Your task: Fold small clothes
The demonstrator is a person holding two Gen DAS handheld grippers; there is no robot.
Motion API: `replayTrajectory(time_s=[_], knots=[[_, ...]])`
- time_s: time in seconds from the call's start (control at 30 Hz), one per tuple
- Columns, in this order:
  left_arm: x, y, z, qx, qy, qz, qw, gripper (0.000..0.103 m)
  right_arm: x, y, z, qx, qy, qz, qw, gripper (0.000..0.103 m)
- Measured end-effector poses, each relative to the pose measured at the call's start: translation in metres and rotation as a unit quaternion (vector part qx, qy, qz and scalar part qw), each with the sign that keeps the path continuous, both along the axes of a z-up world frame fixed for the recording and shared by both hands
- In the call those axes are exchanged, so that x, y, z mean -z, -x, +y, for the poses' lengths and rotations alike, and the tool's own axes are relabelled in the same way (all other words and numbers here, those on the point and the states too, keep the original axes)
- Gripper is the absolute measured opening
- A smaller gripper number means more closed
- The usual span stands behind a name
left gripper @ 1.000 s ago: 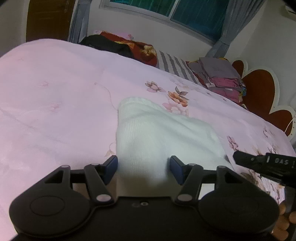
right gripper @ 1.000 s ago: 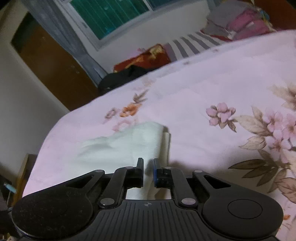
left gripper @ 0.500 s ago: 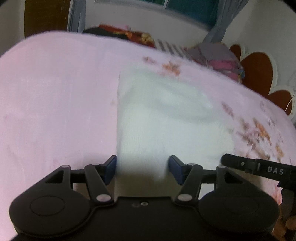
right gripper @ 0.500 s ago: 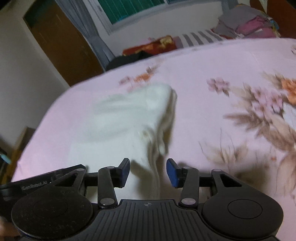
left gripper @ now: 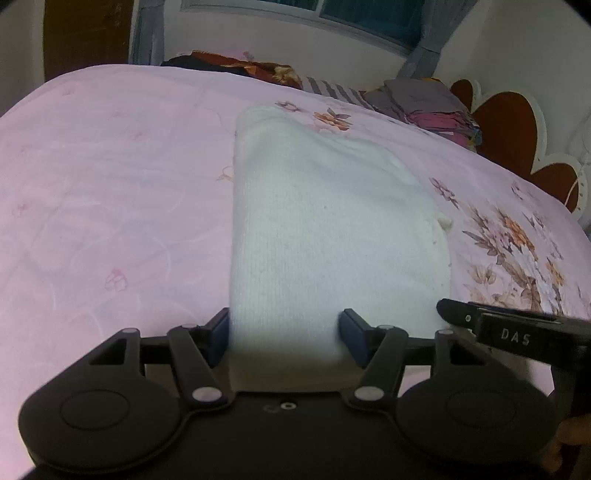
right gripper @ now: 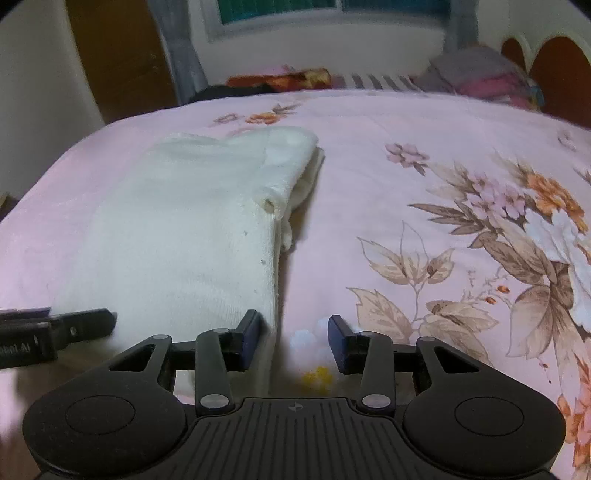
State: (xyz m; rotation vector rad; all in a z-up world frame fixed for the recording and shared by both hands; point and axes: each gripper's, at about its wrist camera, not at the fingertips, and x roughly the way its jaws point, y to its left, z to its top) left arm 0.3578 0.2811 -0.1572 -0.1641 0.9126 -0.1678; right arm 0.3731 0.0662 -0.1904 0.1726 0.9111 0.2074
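Right wrist: right gripper (right gripper: 291,339) fingers, earlier pinched together, now apart beside garment (right gripper: 177,236).

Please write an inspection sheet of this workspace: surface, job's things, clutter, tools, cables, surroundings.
Surface: pink floral bedsheet, lightly wrinkled.
Job's things: white knitted garment lying folded on the sheet; a small hole near its right edge in the right wrist view.
Clutter: stack of folded clothes and dark and red fabrics at the far edge of the bed.
Tools: left tool opening, the garment's near edge between its jaws; right tool closing, beside the garment's right edge, only sheet between its jaws.
Cables: nothing seen.
Surroundings: window, curtains, brown door, scalloped headboard.
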Motion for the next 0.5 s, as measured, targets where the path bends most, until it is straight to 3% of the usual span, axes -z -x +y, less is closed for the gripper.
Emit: replayTrajectory(time_s=[0.1, 0.2, 0.3, 0.37, 0.5], knots=[[-0.009, 0.005, 0.000, -0.012, -0.011, -0.014, 0.9998, 0.083, -0.002, -0.004, -0.006, 0.019, -0.022, 0.016, 0.999, 0.040], [-0.016, 0.008, -0.002, -0.022, -0.023, -0.021, 0.9993, 0.090, -0.008, -0.001, -0.003, 0.015, -0.015, 0.018, 1.000, 0.041], [-0.020, 0.012, -0.008, -0.027, -0.032, -0.019, 0.9990, 0.096, -0.010, 0.002, 0.001, 0.019, 0.015, 0.018, 1.000, 0.061], [-0.021, 0.013, -0.014, -0.025, -0.042, -0.011, 0.9987, 0.103, -0.007, 0.002, 0.000, 0.020, 0.025, 0.019, 0.999, 0.067], [-0.026, 0.021, -0.023, -0.028, -0.069, 0.002, 0.9972, 0.103, -0.002, 0.001, 0.000, 0.018, 0.054, 0.017, 0.998, 0.084]])
